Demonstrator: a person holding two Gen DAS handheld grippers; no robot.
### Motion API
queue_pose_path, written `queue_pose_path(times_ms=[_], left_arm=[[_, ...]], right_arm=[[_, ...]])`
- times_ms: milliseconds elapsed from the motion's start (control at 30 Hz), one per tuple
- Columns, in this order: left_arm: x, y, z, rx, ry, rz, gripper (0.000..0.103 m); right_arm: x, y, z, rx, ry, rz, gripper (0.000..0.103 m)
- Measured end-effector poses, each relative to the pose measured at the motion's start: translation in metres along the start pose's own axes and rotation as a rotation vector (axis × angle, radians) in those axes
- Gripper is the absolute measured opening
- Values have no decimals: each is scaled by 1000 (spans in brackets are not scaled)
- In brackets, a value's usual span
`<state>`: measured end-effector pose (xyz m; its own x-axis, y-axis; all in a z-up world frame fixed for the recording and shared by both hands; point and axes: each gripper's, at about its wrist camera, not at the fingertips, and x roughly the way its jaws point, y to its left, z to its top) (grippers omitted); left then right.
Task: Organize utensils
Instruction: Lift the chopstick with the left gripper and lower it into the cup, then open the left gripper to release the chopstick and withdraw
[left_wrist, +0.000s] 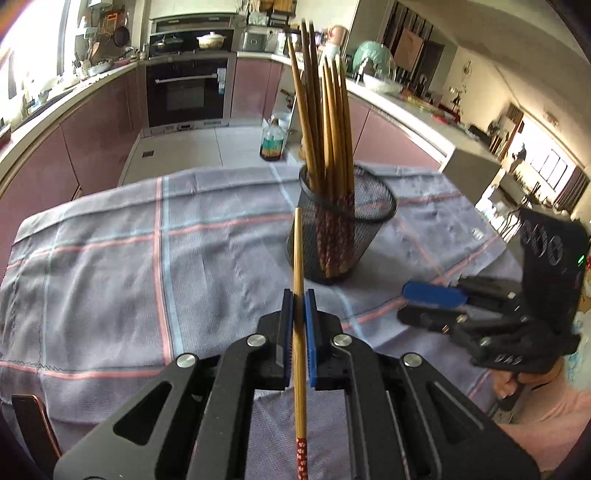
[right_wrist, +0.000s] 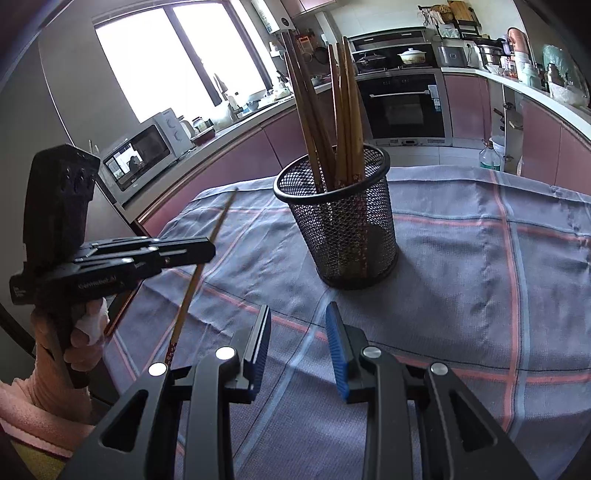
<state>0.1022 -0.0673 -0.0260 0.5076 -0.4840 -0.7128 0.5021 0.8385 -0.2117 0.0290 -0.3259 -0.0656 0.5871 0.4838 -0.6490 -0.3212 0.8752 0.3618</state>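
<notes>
Pinched between the blue pads of my left gripper (left_wrist: 299, 295), a single bamboo chopstick (left_wrist: 298, 266) points its thin tip forward and up, toward the mesh holder, while its red flower-patterned end runs back under the gripper body. From my right wrist view the same chopstick (right_wrist: 207, 258) crosses beneath the black fingers at a slant, lifted clear of the cloth, its tip apart from the cup.

Just beyond that tip stands the black mesh cup (left_wrist: 345, 236), upright on the tablecloth, with a bundle of chopsticks (left_wrist: 325, 122) standing in it, thin ends up and patterned ends at the bottom; they lean toward one side of the rim.

My right gripper (right_wrist: 299, 332) hovers low over the cloth, near the foot of the cup, its blue pads spread with nothing between them.

Under everything lies a grey-blue checked tablecloth (left_wrist: 110, 266) with pink and pale blue stripes. My hand (right_wrist: 85, 343) in a pink sleeve (right_wrist: 44, 406) grips the left tool's handle. Behind the table run pink kitchen cabinets (left_wrist: 88, 140), a built-in oven (left_wrist: 188, 92) and a microwave (right_wrist: 144, 151) by the window.
</notes>
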Motion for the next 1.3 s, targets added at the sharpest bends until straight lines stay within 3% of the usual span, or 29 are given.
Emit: queue_pose_path(times_ms=[267, 633, 933, 1200, 1300], left_arm=[[-57, -5, 44, -22, -178, -68, 6], [-111, -7, 101, -31, -338, -109, 6], [-108, -10, 124, -37, -337, -103, 6], [-61, -8, 141, -67, -242, -89, 6], [-53, -6, 143, -82, -224, -126, 6]], right_arm=[[-4, -4, -2, 13, -7, -2, 28], [-5, -9, -4, 27, -6, -5, 28], [-4, -10, -7, 37, -4, -3, 29], [-3, -9, -9, 34, 0, 6, 29], [-3, -9, -10, 34, 2, 8, 28]])
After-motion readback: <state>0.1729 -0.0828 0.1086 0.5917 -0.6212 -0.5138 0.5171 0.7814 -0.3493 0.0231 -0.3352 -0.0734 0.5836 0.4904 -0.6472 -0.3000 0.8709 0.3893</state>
